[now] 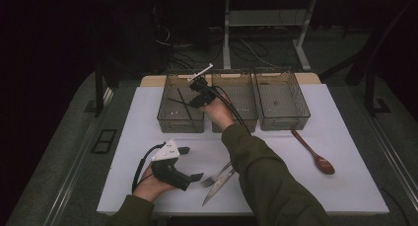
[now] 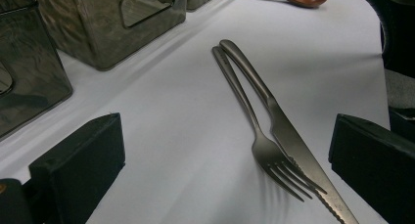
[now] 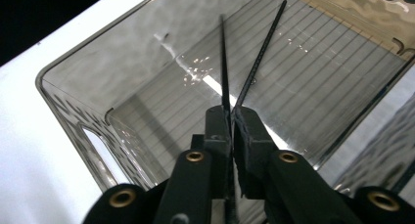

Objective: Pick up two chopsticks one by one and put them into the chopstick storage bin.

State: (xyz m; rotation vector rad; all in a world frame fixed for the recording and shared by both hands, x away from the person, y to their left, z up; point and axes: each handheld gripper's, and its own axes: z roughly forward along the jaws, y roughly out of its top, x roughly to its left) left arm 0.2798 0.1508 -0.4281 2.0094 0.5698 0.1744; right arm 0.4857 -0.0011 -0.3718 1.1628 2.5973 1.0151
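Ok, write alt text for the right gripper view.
The right claw, shut on a pair of black chopsticks, holds them over a clear smoky bin, tips fanning apart above its ribbed floor. The bin sits on a white mat.

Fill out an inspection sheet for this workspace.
Surface: white table, no spills.
Job's things: two black chopsticks pinched in the right gripper over the left bin.
Clutter: fork and knife side by side; wooden spoon; two more bins look bare.
Grippers: left gripper jaws open, holding nothing, by the fork.
Cables: black lead loops from the left gripper.
Surroundings: dark room, desk legs and floor wiring behind.
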